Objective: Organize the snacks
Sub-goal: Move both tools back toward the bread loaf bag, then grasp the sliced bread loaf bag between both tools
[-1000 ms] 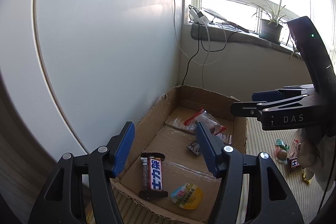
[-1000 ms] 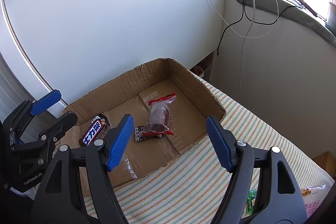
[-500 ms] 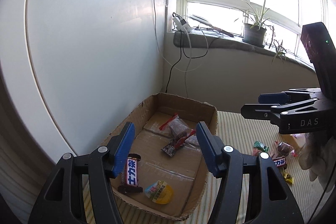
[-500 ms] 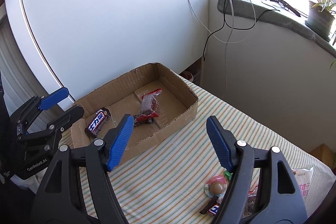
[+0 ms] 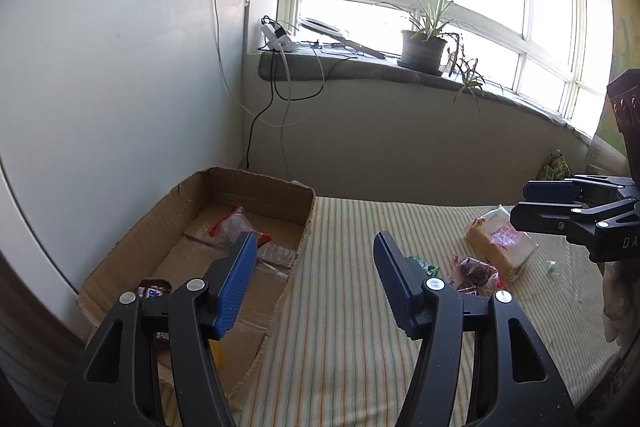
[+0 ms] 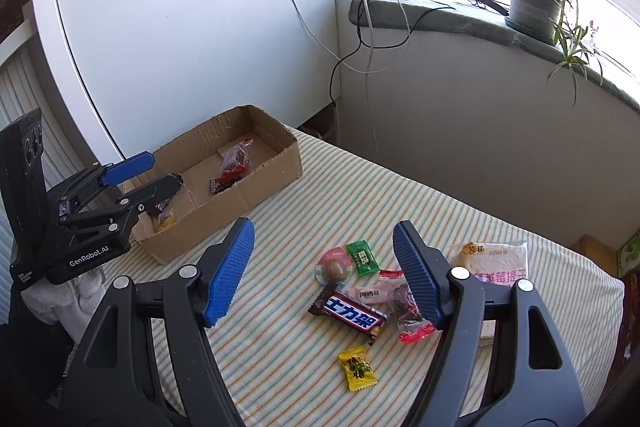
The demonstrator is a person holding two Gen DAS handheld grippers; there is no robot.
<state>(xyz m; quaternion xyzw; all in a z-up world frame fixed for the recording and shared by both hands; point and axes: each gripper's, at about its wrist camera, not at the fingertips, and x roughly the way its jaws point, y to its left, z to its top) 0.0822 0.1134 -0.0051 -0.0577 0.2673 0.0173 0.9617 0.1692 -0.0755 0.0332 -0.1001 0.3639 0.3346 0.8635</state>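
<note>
A cardboard box (image 6: 256, 195) (image 5: 160, 223) sits at the table's left end with a few wrapped snacks inside, among them a clear red-edged packet (image 6: 234, 157). Loose snacks lie on the striped tablecloth: a chocolate bar (image 6: 348, 315), a green candy (image 6: 362, 257), a yellow candy (image 6: 357, 368), a round jelly cup (image 6: 334, 267), a dark red-edged packet (image 6: 408, 315) and a bagged bread (image 6: 492, 263) (image 5: 500, 241). My right gripper (image 6: 320, 267) is open and empty above these snacks. My left gripper (image 5: 314, 271) is open and empty over the box's near right edge.
A white cabinet (image 6: 180, 39) stands behind the box. A grey wall (image 6: 460, 115) with a sill holding a potted plant (image 6: 534, 7), a power strip and cables runs along the back. The striped tablecloth (image 6: 280, 307) covers the table.
Both grippers have pulled back and swung right, away from the box. The right gripper now hangs over the loose snacks on the cloth. Both stayed open and empty.
</note>
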